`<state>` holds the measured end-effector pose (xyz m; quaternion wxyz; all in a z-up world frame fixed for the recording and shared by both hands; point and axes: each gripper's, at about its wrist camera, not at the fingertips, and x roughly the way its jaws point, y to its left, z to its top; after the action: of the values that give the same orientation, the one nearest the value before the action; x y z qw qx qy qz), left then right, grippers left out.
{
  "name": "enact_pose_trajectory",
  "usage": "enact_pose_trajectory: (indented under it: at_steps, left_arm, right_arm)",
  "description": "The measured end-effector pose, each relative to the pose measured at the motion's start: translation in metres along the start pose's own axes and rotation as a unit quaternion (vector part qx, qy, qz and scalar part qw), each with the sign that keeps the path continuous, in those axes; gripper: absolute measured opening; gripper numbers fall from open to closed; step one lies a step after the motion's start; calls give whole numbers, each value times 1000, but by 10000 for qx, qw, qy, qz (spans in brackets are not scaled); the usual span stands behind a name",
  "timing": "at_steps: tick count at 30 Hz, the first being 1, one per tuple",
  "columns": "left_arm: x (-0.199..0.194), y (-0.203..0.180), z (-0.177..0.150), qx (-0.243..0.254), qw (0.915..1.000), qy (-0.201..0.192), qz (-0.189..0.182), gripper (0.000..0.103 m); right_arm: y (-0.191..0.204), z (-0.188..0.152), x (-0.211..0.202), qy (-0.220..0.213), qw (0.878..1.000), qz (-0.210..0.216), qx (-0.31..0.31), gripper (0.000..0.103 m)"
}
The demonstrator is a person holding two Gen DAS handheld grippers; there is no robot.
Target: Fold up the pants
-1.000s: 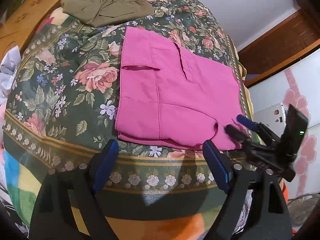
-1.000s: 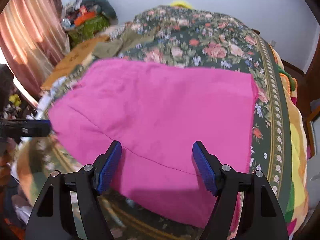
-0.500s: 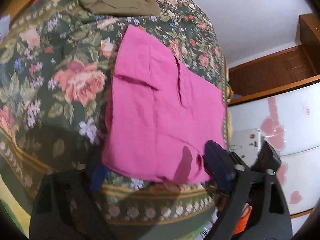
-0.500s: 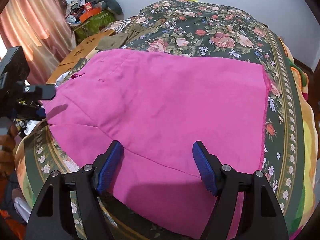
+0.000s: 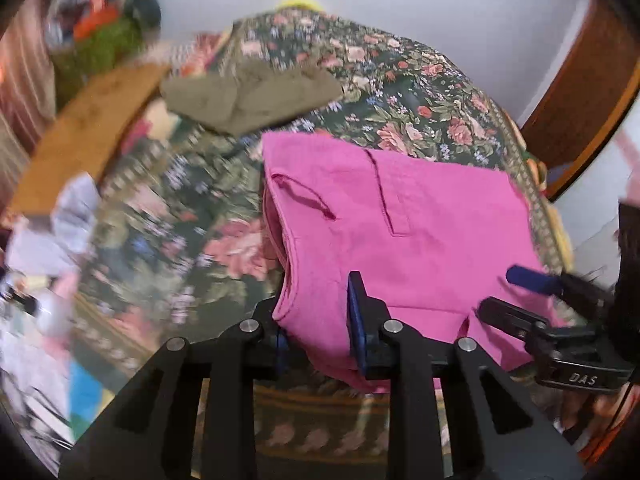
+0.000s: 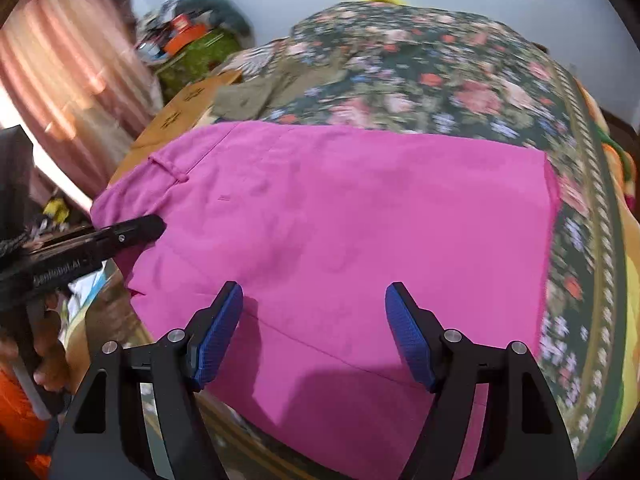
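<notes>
The pink pants lie folded on the floral bedspread; they fill the right wrist view. My left gripper is closed on the near left corner of the pants, with pink cloth bunched between its blue pads. My right gripper is open, its blue pads spread just above the near edge of the pants. It also shows in the left wrist view at the right corner of the pants. The left gripper shows in the right wrist view at the pants' left edge.
An olive green garment lies folded at the far side of the bed. A brown cardboard box and a pile of clutter stand to the left. White cloths lie at the bed's left edge.
My left gripper has closed on the pants' corner and swung its view left and up. My right gripper has stayed open over the near edge.
</notes>
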<state>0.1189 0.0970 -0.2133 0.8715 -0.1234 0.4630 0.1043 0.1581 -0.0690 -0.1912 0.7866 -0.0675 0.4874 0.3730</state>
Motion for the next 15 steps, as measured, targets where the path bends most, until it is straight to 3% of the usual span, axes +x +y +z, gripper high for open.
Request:
enact_pose_trajectory:
  at_steps: [5, 8, 15]
  left_arm:
    - [-22, -15, -2, 626, 9967, -435, 286, 25]
    - [-35, -26, 7, 857, 9937, -688, 204, 25]
    - [-58, -70, 41, 1227, 9860, -1100, -242, 23]
  right_arm:
    - [16, -3, 12, 157, 9994, -39, -294, 70]
    - [8, -5, 4, 130, 9998, -23, -154, 70]
    - [-37, -32, -35, -137, 9978, -584, 272, 70]
